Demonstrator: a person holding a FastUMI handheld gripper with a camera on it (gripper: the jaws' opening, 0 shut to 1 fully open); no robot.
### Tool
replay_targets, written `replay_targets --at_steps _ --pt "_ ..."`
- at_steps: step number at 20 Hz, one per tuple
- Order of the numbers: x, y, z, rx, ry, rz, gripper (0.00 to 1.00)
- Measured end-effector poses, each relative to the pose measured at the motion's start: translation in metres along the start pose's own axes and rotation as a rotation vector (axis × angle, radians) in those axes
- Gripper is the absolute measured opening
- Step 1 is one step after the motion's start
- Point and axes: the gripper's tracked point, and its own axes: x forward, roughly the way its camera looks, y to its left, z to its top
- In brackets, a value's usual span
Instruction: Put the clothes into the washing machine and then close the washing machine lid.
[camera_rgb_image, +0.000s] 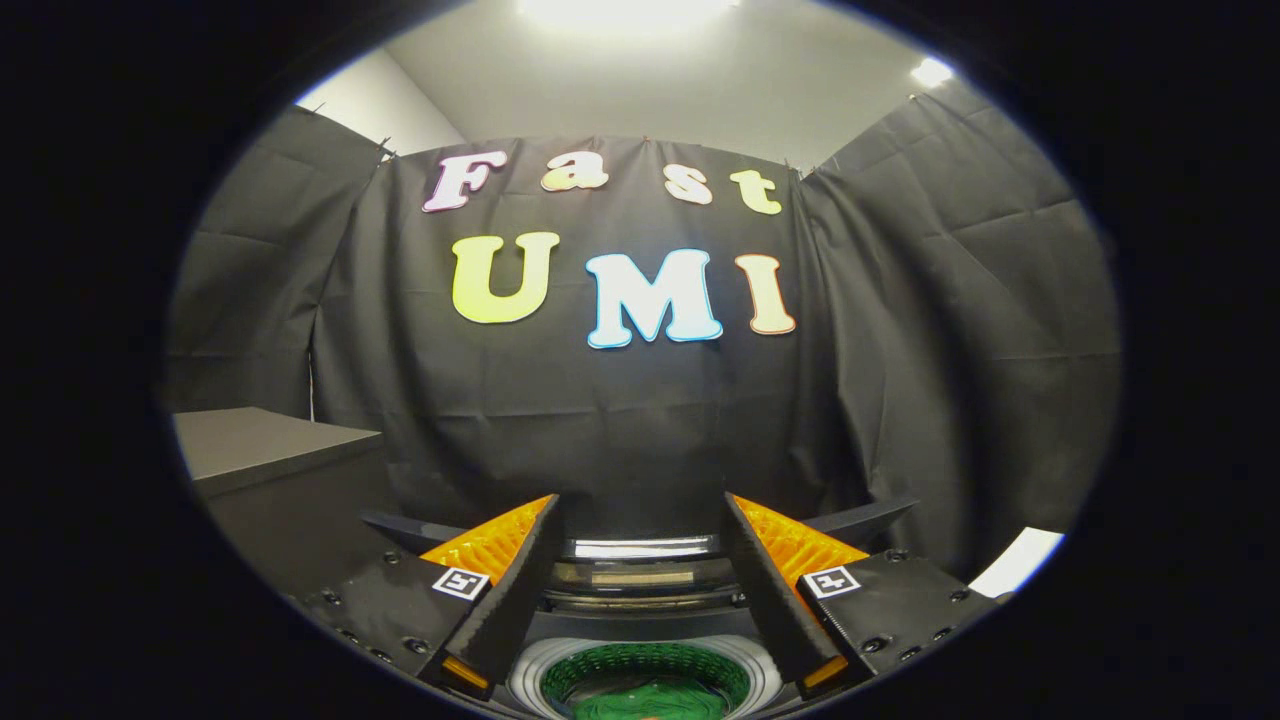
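Observation:
My gripper (640, 530) is open, its two fingers spread wide with nothing between them. Below and between the fingers lies the washing machine's round opening (645, 672), a pale ring around a green drum. Green cloth (650, 700) rests inside the drum. Just beyond the opening, between the fingertips, the raised lid (640, 572) stands up, dark and glossy with a bright strip along its top edge. The machine's front part is hidden under the gripper.
A dark boxy cabinet or table (270, 450) stands to the left of the machine. A white surface (1020, 560) shows to the right, past the right finger. Black cloth walls close the booth on three sides.

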Motion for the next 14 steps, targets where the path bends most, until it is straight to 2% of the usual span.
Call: replay_targets --at_steps 3,6,9,14 --pt "-0.013 -0.001 -0.016 0.002 0.010 0.006 0.98" --pt "-0.017 -0.007 -0.054 0.017 0.100 -0.004 0.99" --pt "-0.032 -0.001 -0.066 0.030 0.104 0.012 0.98" --pt "-0.056 0.007 -0.098 -0.064 0.107 0.024 0.98"
